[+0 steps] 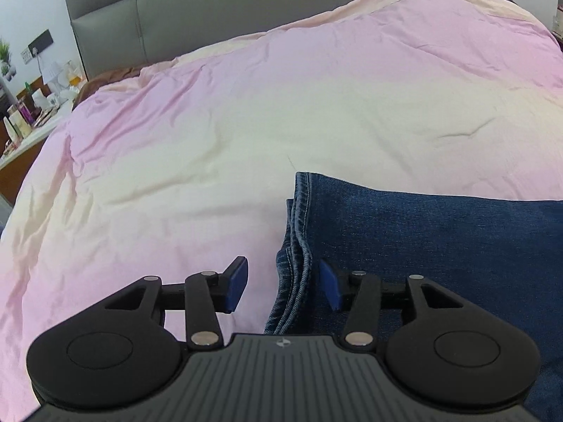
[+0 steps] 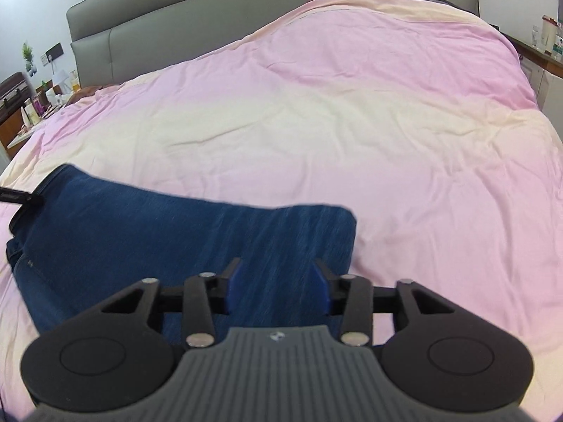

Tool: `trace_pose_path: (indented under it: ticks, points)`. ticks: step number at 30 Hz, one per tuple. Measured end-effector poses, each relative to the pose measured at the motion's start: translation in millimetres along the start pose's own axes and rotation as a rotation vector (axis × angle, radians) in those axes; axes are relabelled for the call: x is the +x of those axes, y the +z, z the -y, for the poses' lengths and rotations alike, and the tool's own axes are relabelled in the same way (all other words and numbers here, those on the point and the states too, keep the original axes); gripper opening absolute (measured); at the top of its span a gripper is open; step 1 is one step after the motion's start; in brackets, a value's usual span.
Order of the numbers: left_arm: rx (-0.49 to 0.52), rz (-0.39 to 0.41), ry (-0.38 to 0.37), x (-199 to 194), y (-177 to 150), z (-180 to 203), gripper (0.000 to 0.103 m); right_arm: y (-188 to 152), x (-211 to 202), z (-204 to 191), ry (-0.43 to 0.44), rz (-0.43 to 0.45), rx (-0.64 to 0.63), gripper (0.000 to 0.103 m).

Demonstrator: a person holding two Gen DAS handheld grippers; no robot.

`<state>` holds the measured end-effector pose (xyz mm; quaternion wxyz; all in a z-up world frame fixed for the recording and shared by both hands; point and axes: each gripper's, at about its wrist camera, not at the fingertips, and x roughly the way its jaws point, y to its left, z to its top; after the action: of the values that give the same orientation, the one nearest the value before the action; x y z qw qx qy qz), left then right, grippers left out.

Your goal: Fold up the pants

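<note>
Left wrist view: left gripper (image 1: 283,283) released, straddling the folded jeans' (image 1: 422,239) hem edge; right gripper (image 2: 278,286) spread, empty above denim. Next, likely smoothing.

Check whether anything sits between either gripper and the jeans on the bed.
Nothing visible does. The left gripper is open with the jeans' stacked seamed edge between its pads. The right gripper is open directly over the folded denim. Only the bare pink duvet surrounds them.
</note>
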<state>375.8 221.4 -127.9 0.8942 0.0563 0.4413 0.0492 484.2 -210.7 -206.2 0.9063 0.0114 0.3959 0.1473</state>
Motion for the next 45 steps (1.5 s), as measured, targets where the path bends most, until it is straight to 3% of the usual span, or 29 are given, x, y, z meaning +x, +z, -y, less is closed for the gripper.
trace_pose_path:
  ticks: [4,7,10,13,17,21,24,27,28,30,31,32,36,38,45]
  points:
    - [0.013,-0.006,-0.026,-4.9,-2.2,4.7,0.055,20.2,37.5,9.0,-0.005,-0.038,-0.022,0.024]
    - [0.016,-0.033,-0.026,0.6,-8.3,5.9,0.049,20.4,78.2,24.3,-0.068,-0.128,-0.024,0.000]
    - [-0.008,-0.040,-0.028,-1.2,-15.2,1.0,0.049,10.5,101.5,43.1,-0.056,-0.205,0.005,0.000]
    - [-0.077,-0.023,-0.040,-14.0,-21.7,-7.4,0.049,13.2,85.7,41.5,-0.082,-0.185,-0.008,0.000]
    - [-0.135,-0.003,-0.064,-33.6,-33.4,-11.3,0.051,5.5,29.0,27.3,0.009,-0.131,-0.013,0.008]
    - [-0.137,-0.007,-0.067,-47.1,-45.6,-5.6,0.051,-25.1,-12.2,5.5,0.079,-0.136,-0.036,0.008]
    - [-0.165,-0.021,-0.063,-55.0,-52.7,-5.3,0.052,-60.6,-12.8,-1.5,0.063,-0.194,-0.030,0.008]
    - [-0.257,-0.002,-0.086,-66.7,-63.4,-12.2,0.069,-86.7,-0.3,8.8,0.043,-0.247,0.015,0.007]
    - [-0.293,0.009,-0.096,-70.2,-68.1,-15.8,0.076,-90.7,-4.6,14.7,0.050,-0.235,0.045,0.008]
    - [-0.372,0.018,-0.105,-73.5,-76.9,-21.9,0.083,-88.1,-14.6,14.7,0.053,-0.218,0.054,0.021]
    - [-0.420,0.020,-0.112,-73.0,-81.9,-25.5,0.086,-87.3,-21.0,13.8,0.049,-0.206,0.056,0.043]
    - [-0.470,0.019,-0.122,-70.9,-85.7,-29.6,0.088,-88.2,-27.7,13.4,0.041,-0.187,0.060,0.054]
    - [-0.733,0.012,-0.178,-46.8,-103.0,-50.8,0.088,-92.8,-44.4,29.0,0.053,-0.133,0.161,0.057]
    - [-0.811,0.039,-0.163,-33.7,-108.0,-57.3,0.088,-98.5,-45.9,44.8,0.072,-0.122,0.260,0.058]
    - [-0.903,0.033,-0.169,15.3,-115.4,-74.7,0.088,-116.7,-22.5,81.9,0.173,-0.142,0.541,0.058]
